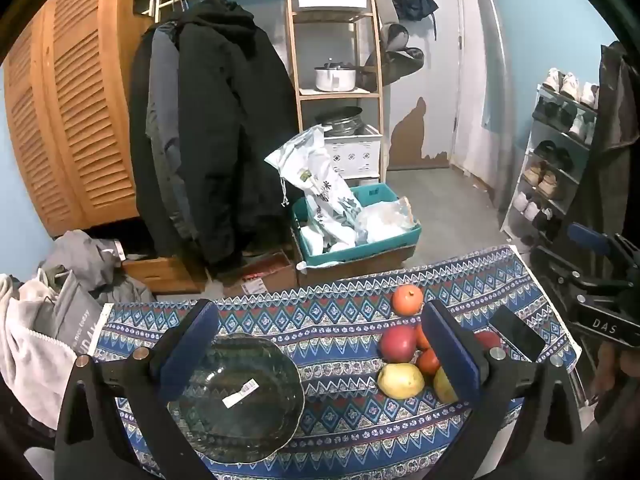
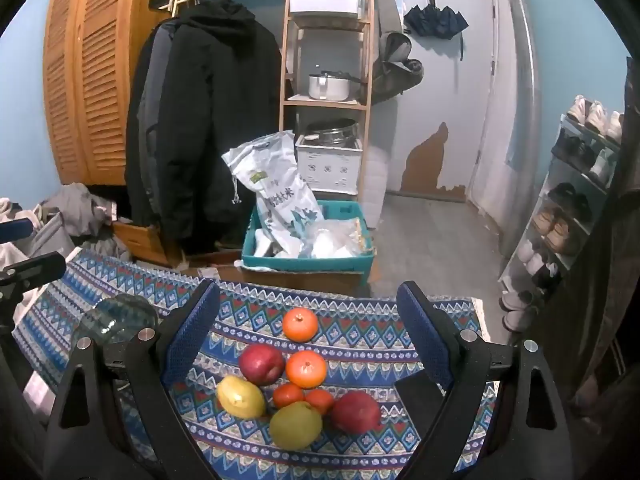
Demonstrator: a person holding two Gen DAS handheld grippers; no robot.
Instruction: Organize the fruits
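A pile of fruit lies on the patterned blue cloth (image 2: 360,344): two red apples (image 2: 262,364) (image 2: 355,412), two oranges (image 2: 300,324) (image 2: 306,368), two yellow-green pears (image 2: 240,397) (image 2: 295,426) and small tomatoes (image 2: 289,395). My right gripper (image 2: 308,308) hangs open above the pile, holding nothing. An empty glass bowl (image 1: 240,400) sits left of the fruit, below my open left gripper (image 1: 316,320). The left wrist view shows the same red apple (image 1: 397,343), the far orange (image 1: 407,300) and a pear (image 1: 401,381); the right finger hides other fruit.
A black phone (image 1: 516,337) lies on the cloth right of the fruit. Beyond the table's far edge stand a teal crate (image 2: 308,260) with bags, a wooden shelf (image 2: 326,100), hanging coats (image 2: 200,120) and a shoe rack (image 2: 568,208). Laundry (image 1: 40,320) is piled at the left.
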